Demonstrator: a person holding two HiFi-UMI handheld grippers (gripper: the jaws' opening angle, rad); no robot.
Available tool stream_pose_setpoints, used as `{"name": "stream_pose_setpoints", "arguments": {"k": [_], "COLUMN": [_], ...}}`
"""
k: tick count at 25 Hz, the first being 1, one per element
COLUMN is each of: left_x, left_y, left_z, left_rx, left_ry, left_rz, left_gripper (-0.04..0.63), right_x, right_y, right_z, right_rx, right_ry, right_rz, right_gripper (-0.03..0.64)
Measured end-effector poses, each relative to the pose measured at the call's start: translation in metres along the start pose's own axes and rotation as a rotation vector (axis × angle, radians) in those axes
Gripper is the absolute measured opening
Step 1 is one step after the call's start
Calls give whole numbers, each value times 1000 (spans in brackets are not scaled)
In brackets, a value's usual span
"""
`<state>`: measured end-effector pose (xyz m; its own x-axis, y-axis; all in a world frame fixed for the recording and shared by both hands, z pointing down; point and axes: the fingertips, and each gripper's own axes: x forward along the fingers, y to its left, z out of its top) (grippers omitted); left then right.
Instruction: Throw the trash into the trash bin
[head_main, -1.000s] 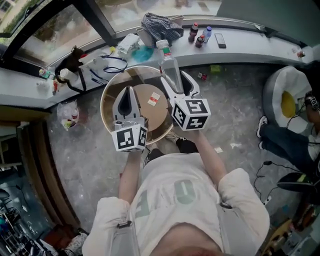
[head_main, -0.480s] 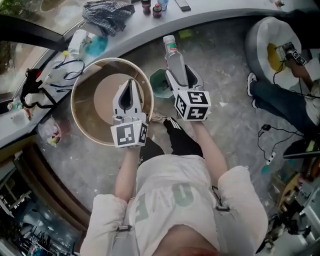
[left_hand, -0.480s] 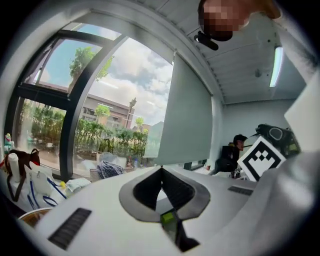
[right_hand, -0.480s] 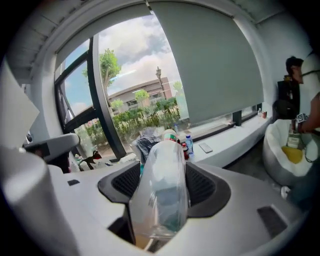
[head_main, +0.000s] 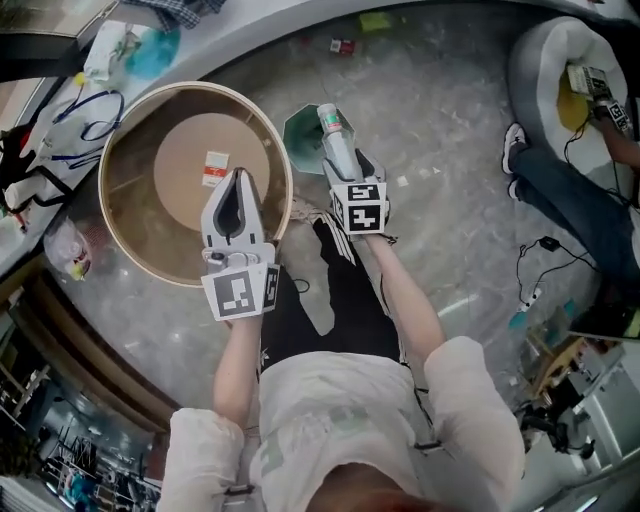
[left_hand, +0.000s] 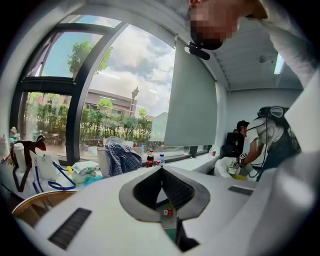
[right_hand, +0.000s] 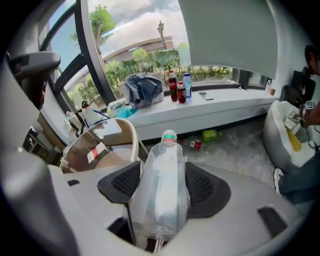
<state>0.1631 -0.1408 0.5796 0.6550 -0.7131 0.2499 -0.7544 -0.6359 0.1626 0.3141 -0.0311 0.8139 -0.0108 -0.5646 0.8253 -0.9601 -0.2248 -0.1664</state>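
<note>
My right gripper (head_main: 338, 160) is shut on a clear plastic bottle (head_main: 336, 145) with a white cap and a green-red neck label. It holds the bottle above the rim of a small green trash bin (head_main: 300, 138) on the floor beside the round table. In the right gripper view the bottle (right_hand: 160, 195) fills the space between the jaws, cap pointing away, and the right gripper (right_hand: 162, 187) clamps its body. My left gripper (head_main: 236, 200) hangs shut and empty over the table's edge. In its own view, the left gripper (left_hand: 162, 169) has its tips touching.
A round wooden table (head_main: 120, 215) with a paper tag (head_main: 215, 167) stands at the left. The window ledge (head_main: 250, 30) carries cables, bags and cloth. Green litter (head_main: 375, 20) and a red can (head_main: 343, 45) lie on the floor. A person (head_main: 575, 190) sits at the right.
The right gripper has carried the bottle off the table's far edge to above the green bin. The head view has shifted towards the floor. The left gripper stayed shut over the table.
</note>
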Motion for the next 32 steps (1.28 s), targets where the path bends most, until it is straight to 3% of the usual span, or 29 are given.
{"name": "stream_pose_setpoints", "arguments": {"k": [6,11,18,32], "left_x": [3,-1,-1,-11], "left_y": [10,16,13,19], "left_z": [-34,-55,-60,-60], "left_rx": [-4,-13,-22,-26], "left_ry": [33,78,85,94], "left_rz": [21,51,44,64], "left_gripper": [11,11,11,11], "right_x": [66,95,95,95], "right_y": [-7,-1,1,11], "right_z": [-64,-93,-97,-88], "right_rx": [-18,-1,60,33], "right_ry": [179,258,256,244], "right_rz": [-33,-35,-35,-11], "right_gripper": [291,293,293,293]}}
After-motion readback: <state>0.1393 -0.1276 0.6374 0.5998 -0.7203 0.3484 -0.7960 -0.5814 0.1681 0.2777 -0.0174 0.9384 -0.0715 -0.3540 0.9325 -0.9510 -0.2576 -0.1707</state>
